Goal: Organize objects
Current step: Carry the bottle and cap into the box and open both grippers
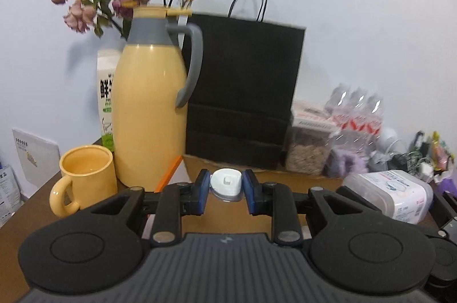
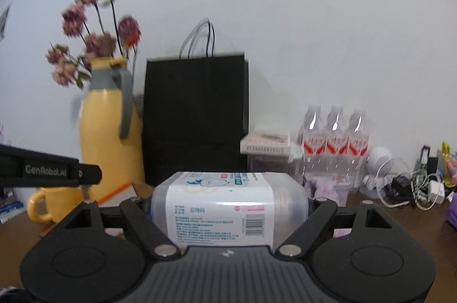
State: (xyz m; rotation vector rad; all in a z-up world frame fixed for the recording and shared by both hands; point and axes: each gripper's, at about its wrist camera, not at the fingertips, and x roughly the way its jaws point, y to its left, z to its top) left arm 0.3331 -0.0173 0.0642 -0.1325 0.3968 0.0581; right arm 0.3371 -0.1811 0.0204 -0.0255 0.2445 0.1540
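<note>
The wipes box (image 2: 228, 205), long axis running finger to finger, label facing the camera, sits clamped in the right gripper (image 2: 228, 210). The small white cap (image 1: 226, 184), lying crosswise, is pinched between the left gripper (image 1: 225, 188) pads.

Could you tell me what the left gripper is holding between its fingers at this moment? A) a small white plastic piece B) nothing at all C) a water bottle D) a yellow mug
A: in the left wrist view, the left gripper has its blue-padded fingers closed on a small white plastic piece, while the yellow mug sits on the table apart from it.
</note>
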